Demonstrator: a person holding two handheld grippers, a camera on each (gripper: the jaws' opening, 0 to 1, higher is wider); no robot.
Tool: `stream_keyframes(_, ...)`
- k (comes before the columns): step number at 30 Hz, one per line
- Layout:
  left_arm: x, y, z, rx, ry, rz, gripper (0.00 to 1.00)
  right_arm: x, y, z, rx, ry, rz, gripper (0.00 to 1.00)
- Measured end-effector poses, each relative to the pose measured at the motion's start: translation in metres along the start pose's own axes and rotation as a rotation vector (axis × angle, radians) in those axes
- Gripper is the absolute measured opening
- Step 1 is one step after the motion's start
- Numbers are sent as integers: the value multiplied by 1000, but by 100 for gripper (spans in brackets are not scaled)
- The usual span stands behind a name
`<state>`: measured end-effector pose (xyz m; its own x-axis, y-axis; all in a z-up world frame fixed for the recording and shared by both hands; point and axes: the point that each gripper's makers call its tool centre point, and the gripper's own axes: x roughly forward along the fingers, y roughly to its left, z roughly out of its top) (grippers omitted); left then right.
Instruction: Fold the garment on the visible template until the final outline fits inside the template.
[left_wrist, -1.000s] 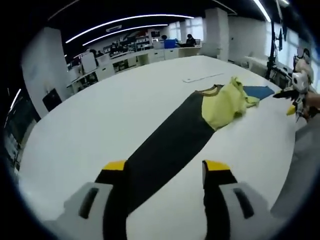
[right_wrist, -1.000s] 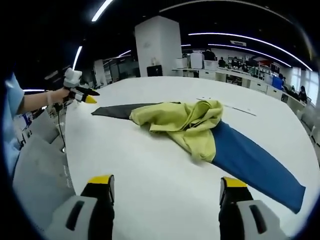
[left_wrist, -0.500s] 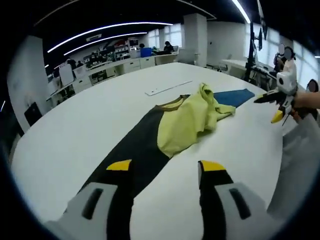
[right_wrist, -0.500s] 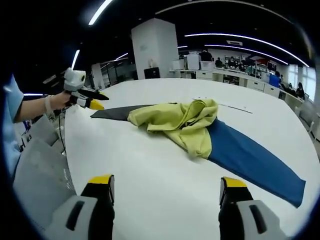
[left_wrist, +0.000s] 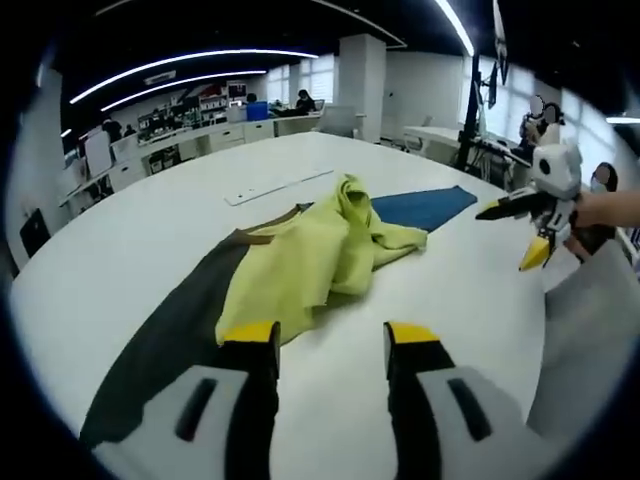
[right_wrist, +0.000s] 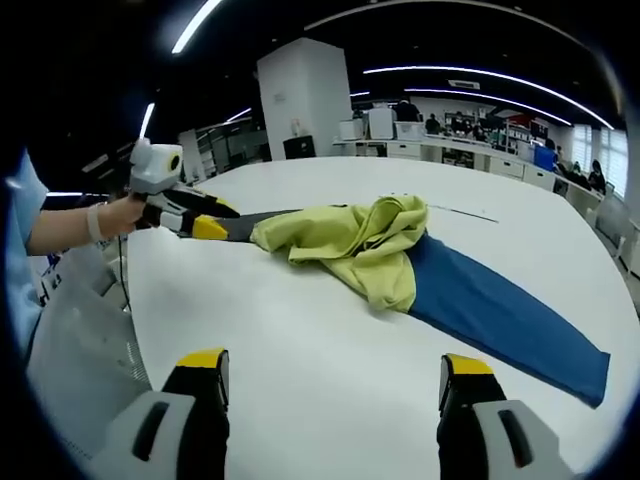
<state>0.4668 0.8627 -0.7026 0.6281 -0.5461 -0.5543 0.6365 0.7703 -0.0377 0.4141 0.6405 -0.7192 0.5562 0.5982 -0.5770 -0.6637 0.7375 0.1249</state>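
A crumpled yellow-green garment (left_wrist: 320, 255) lies across the middle of a long flat template, dark grey at one end (left_wrist: 165, 335) and blue at the other (left_wrist: 422, 207). My left gripper (left_wrist: 330, 335) stands open just short of the garment's near hem, with nothing between its jaws. The right gripper (left_wrist: 522, 228), held in a hand, hovers open beside the blue end. In the right gripper view the garment (right_wrist: 350, 240) covers the join of the blue part (right_wrist: 500, 315) and the dark part (right_wrist: 258, 222). My right gripper (right_wrist: 332, 365) is open over bare table. The left gripper (right_wrist: 220, 217) hangs over the dark end.
The round white table (left_wrist: 130, 240) carries a thin pale strip (left_wrist: 280, 186) beyond the garment. Grey cloth (right_wrist: 75, 345) hangs past the table's near edge by the person's sleeve (right_wrist: 20, 210). Office desks (right_wrist: 450, 140) and people stand far behind.
My left gripper has moved in along the dark end to the garment's edge, which now looms larger. In the right gripper view the left gripper has come over the dark end. The right gripper has hardly moved.
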Motion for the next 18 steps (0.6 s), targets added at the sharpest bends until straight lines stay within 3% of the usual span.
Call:
stream_keyframes(12,36,-19,2,75,31,-56,32,-1,-4,-5,18,5,-3,87)
stream_keyframes(18,56,-28,-2,63,54,-71,28,-1,-5,-9,26,8,-3,87)
